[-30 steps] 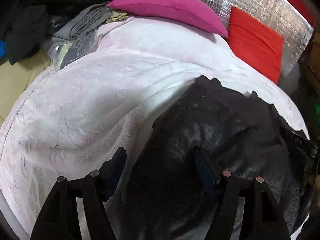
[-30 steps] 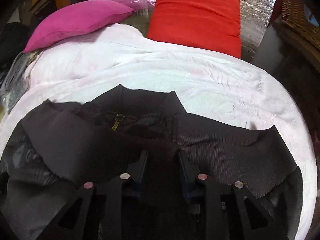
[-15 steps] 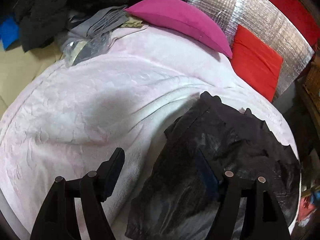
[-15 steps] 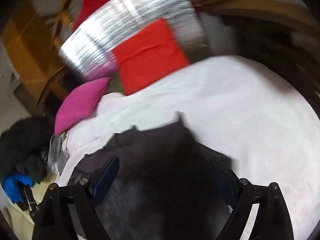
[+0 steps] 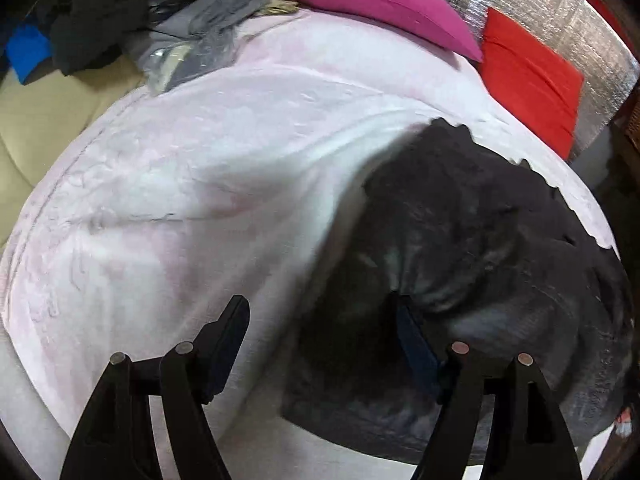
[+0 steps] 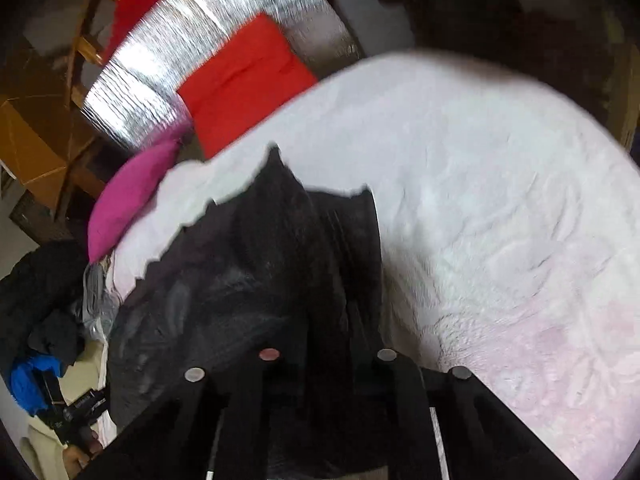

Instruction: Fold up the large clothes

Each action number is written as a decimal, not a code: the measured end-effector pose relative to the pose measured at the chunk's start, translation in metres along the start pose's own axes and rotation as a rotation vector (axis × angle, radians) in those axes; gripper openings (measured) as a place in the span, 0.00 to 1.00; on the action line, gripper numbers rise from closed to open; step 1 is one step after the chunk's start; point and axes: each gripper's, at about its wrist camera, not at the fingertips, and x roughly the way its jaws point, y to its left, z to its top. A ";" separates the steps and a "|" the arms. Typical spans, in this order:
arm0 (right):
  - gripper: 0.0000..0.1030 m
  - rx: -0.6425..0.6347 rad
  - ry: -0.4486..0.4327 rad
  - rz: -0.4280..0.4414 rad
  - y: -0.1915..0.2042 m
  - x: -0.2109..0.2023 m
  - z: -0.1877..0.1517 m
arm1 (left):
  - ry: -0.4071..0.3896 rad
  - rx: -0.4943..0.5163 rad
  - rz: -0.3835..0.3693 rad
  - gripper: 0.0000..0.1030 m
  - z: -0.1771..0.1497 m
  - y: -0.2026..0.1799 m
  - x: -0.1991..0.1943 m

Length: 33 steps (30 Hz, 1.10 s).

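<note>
A black jacket (image 5: 472, 264) lies bunched on the pale pink blanket (image 5: 208, 184) of the bed, at the right of the left wrist view. My left gripper (image 5: 320, 344) is open and empty, its right finger over the jacket's left edge, its left finger over bare blanket. In the right wrist view the jacket (image 6: 256, 280) lies ahead and to the left. My right gripper (image 6: 328, 344) has its jaws close together on a fold of the jacket's ribbed edge; the view is blurred.
A magenta pillow (image 5: 372, 0) and a red cushion (image 5: 528, 76) lean against a silver foil panel (image 5: 560, 12) at the bed's head. Grey and dark clothes (image 5: 192, 28) are piled at the far left, with a blue item (image 5: 28, 48).
My right gripper opened, swung round and has now closed on the jacket's edge. My left gripper stayed open, lifted slightly, then came back down near the jacket.
</note>
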 end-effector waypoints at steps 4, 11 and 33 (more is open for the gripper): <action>0.15 -0.025 0.082 -0.126 -0.001 0.026 -0.013 | 0.002 0.001 -0.021 0.74 -0.001 0.003 -0.003; 0.44 0.133 0.005 -0.006 -0.018 -0.013 -0.011 | -0.093 0.037 -0.027 0.74 -0.005 0.006 -0.034; 0.42 -0.050 -0.120 0.107 0.041 -0.042 -0.055 | -0.299 0.223 -0.018 0.74 -0.062 -0.041 -0.095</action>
